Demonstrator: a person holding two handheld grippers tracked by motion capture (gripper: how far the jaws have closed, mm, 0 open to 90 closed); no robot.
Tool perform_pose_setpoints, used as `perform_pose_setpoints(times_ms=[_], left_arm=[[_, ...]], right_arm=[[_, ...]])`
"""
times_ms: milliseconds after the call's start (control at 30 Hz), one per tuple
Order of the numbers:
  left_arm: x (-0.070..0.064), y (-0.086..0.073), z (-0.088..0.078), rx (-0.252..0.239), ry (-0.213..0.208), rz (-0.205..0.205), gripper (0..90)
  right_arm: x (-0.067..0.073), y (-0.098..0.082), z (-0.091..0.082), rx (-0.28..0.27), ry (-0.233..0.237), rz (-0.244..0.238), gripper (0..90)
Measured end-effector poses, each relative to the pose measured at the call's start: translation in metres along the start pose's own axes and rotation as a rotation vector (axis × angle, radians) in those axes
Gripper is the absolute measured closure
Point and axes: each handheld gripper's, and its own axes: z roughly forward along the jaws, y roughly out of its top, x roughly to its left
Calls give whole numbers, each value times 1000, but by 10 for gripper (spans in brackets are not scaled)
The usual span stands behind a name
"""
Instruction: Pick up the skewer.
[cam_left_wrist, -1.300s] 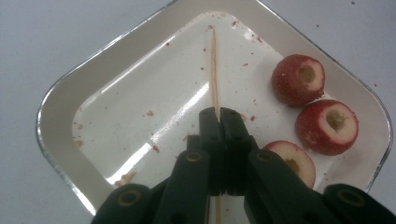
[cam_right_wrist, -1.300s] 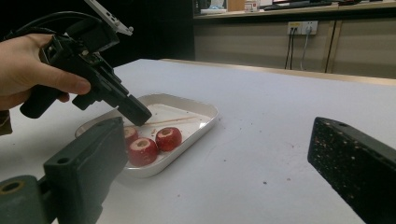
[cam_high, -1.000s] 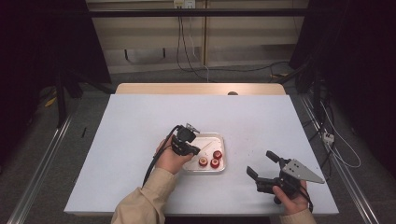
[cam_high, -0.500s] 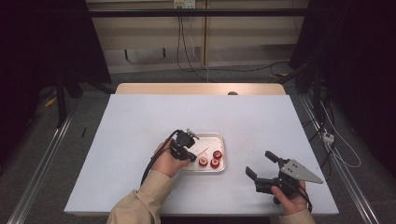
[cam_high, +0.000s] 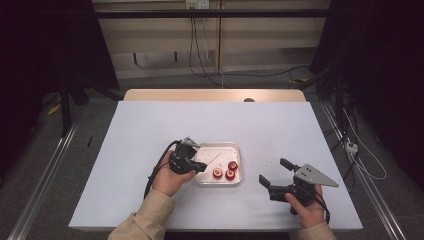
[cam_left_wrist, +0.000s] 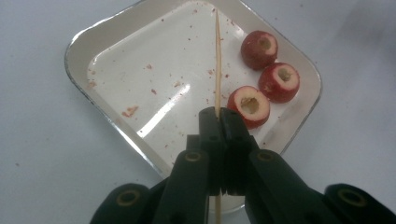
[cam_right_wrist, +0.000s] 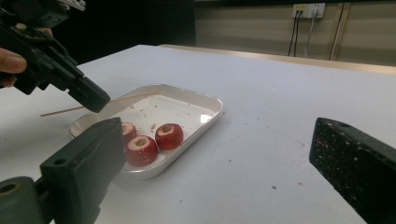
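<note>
A white tray (cam_high: 220, 146) lies at the table's near middle and holds three red cored fruits (cam_high: 230, 175) at its right end. My left gripper (cam_high: 202, 167) hangs over the tray's left end, shut on a thin wooden skewer (cam_high: 215, 158) that points across the tray. In the left gripper view the skewer (cam_left_wrist: 217, 60) runs up from the closed jaws, just left of the nearest fruit (cam_left_wrist: 250, 105) and apart from it. My right gripper (cam_high: 274, 171) rests right of the tray, open with nothing between its jaws. From the right gripper view the fruits (cam_right_wrist: 169, 135) sit in the tray (cam_right_wrist: 205, 114).
Red crumbs speckle the tray floor (cam_left_wrist: 140, 70) and the white table (cam_high: 260, 125) near the tray. A wooden strip (cam_high: 215, 95) edges the table's far side. Cables (cam_high: 200, 45) hang on the wall behind.
My left gripper has drawn back toward the person and slightly left, carrying the skewer along. The right gripper has stayed put.
</note>
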Motion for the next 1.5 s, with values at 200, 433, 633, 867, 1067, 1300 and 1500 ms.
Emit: perform_pose_setpoints(times_ms=[200,433,633,867,1067,1300,1500], left_arm=[[6,-15,-8,-76,-34,-22,890],[9,-21,-23,-169,-66,-33,890],[8,-24,-30,-224,-96,-22,890],[4,-24,-25,-297,-124,-31,890],[-6,-22,-15,-321,-172,-4,890],[-12,-21,-14,-338,-195,23,889],[-13,-21,-12,-339,-206,35,888]], right_arm=[[5,2,12,35,34,18,28],[13,8,30,84,42,25,30],[21,8,42,116,62,27,56],[34,21,60,109,138,121,147],[47,31,80,93,227,236,381],[54,42,95,82,295,389,684],[54,44,98,74,353,439,882]])
